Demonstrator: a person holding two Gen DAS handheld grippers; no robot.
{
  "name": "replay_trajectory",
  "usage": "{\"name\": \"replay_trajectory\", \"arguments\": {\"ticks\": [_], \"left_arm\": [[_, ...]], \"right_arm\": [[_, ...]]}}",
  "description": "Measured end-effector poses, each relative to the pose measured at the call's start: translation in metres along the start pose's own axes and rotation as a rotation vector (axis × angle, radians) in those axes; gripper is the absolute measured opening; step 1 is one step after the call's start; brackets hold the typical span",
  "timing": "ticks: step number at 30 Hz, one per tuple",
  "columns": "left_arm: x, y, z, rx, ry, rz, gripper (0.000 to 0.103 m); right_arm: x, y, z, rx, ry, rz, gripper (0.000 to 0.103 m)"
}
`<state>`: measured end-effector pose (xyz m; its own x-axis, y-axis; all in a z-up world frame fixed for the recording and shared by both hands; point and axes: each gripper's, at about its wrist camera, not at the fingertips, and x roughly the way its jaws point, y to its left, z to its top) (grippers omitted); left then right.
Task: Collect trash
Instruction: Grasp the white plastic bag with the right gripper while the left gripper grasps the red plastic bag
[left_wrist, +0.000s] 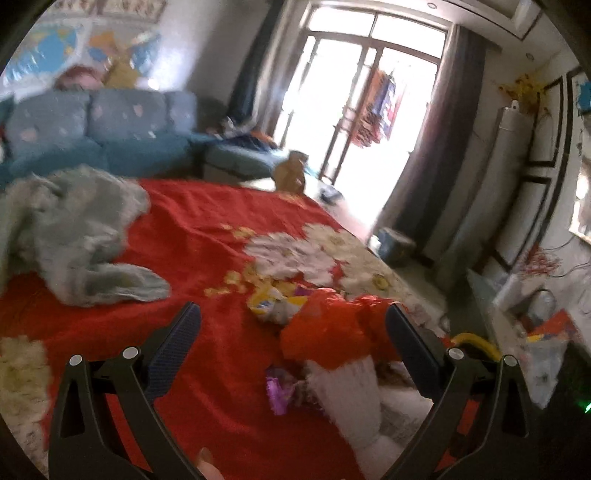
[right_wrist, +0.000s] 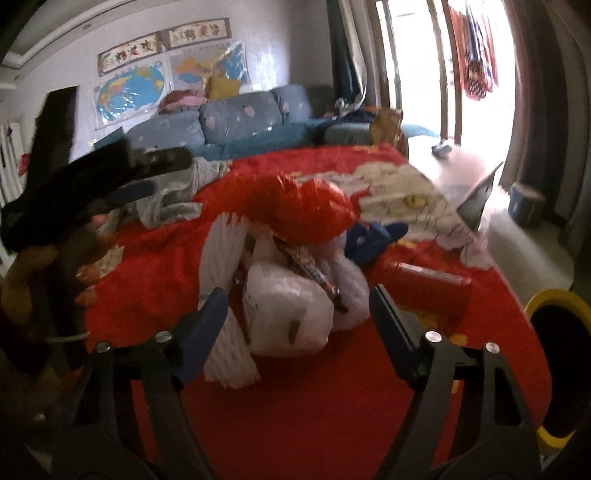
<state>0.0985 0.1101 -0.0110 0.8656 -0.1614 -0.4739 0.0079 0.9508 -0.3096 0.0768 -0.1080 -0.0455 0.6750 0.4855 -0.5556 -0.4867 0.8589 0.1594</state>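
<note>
Both tools apart, empty. Lower right tool (right_wrist: 295, 317) around white plastic bag (right_wrist: 288, 314), avoiding red bedspread (right_wrist: 314, 406).

No text can be read with certainty. Large characters are seen on two framed scrolls (right_wrist: 164, 42) on the wall above the blue sofa (right_wrist: 221, 122), but they are too blurred to be made out. Two maps (right_wrist: 129, 90) are hung just under the scrolls; no labels on them can be read. Print is visible on wrappers (left_wrist: 273, 299) and on a white packet (right_wrist: 288, 310) on the red bedspread in front of the sofa, all illegible.
</note>
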Motion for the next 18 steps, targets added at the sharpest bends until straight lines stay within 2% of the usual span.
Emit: {"name": "replay_trajectory", "arguments": {"ticks": [4,6,7,8,9,11,12,14,16,18], "left_arm": [[0.035,0.005,0.005,-0.044,0.115,-0.064,0.096],[0.048,0.007,0.002,-0.055,0.154,-0.093,0.095],[0.052,0.007,0.001,-0.059,0.164,-0.103,0.088],[0.054,0.006,0.000,-0.061,0.173,-0.116,0.075],[0.056,0.005,-0.002,-0.059,0.181,-0.127,0.071],[0.057,0.000,-0.004,-0.046,0.178,-0.141,0.050],[0.057,-0.001,-0.005,-0.041,0.177,-0.144,0.045],[0.054,-0.002,-0.002,-0.037,0.168,-0.152,0.021],[0.050,-0.003,0.003,-0.035,0.152,-0.162,0.010],[0.042,-0.007,0.010,-0.023,0.121,-0.166,0.006]], "right_arm": [[0.008,-0.002,-0.002,0.017,0.035,0.041,0.061],[0.013,-0.003,-0.003,0.024,0.053,0.059,0.053],[0.014,-0.004,-0.003,0.027,0.059,0.066,0.047],[0.015,-0.004,-0.003,0.031,0.066,0.075,0.037],[0.016,-0.005,-0.003,0.035,0.070,0.086,0.036],[0.015,-0.005,-0.002,0.035,0.068,0.105,0.030],[0.013,-0.004,-0.001,0.031,0.065,0.116,0.026],[0.007,-0.001,0.003,0.016,0.048,0.133,0.023],[-0.001,0.001,0.008,0.002,0.032,0.145,0.022],[-0.005,0.001,0.011,-0.006,0.020,0.154,0.022]]}}
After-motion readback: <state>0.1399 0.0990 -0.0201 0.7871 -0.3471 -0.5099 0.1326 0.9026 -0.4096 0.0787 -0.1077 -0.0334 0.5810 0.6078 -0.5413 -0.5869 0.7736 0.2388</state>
